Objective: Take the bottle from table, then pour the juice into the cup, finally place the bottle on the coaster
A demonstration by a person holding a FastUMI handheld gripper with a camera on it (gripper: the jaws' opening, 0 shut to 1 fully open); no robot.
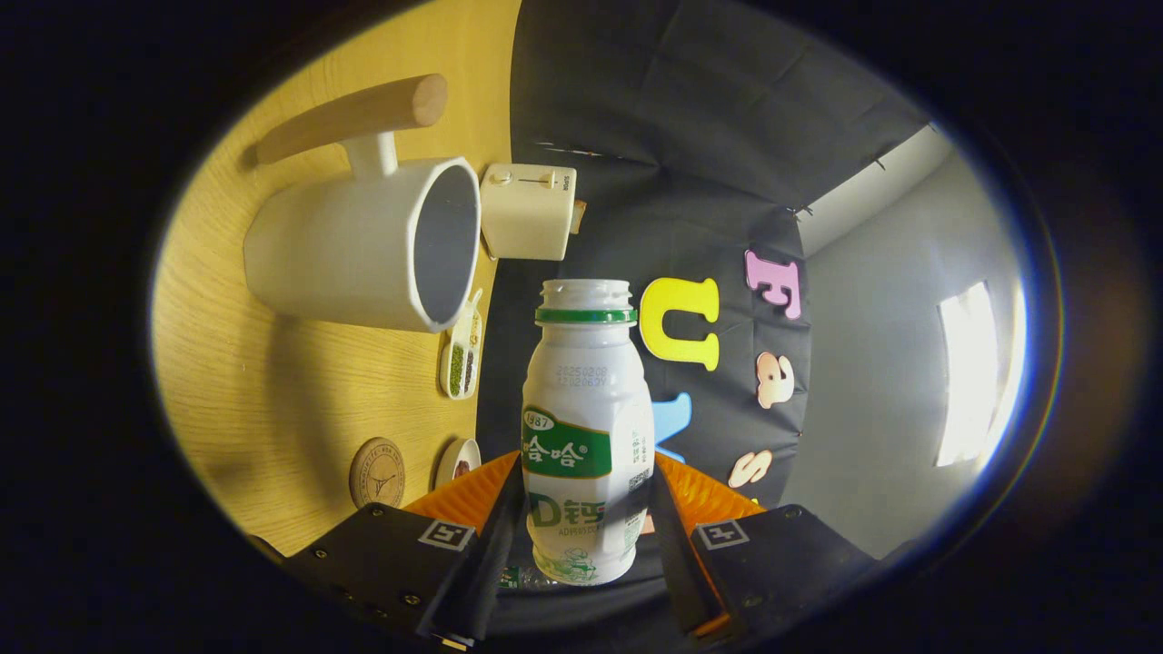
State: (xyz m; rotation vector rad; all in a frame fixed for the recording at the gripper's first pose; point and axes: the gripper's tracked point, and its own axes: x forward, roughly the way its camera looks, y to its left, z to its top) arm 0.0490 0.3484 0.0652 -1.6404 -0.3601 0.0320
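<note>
My gripper (pixel 586 509) is shut on a small white bottle (pixel 586 427) with a green label and an uncapped neck; both fingers press its lower sides. The view is rolled about a quarter turn, so the wooden table (pixel 273 381) stands on edge to the left. On it is a white cup (pixel 363 245) with a wooden handle (pixel 354 116), its mouth facing toward the bottle's neck, a short way off. A round wooden coaster (pixel 377 472) lies on the table near my left finger. The bottle is lifted off the table.
A cream box-shaped appliance (pixel 529 211) stands on the table beyond the cup. A small dish (pixel 462 350) with green and dark bits and a small round saucer (pixel 457 461) lie near the table's far edge. The booth's dark cloth wall hangs behind the bottle.
</note>
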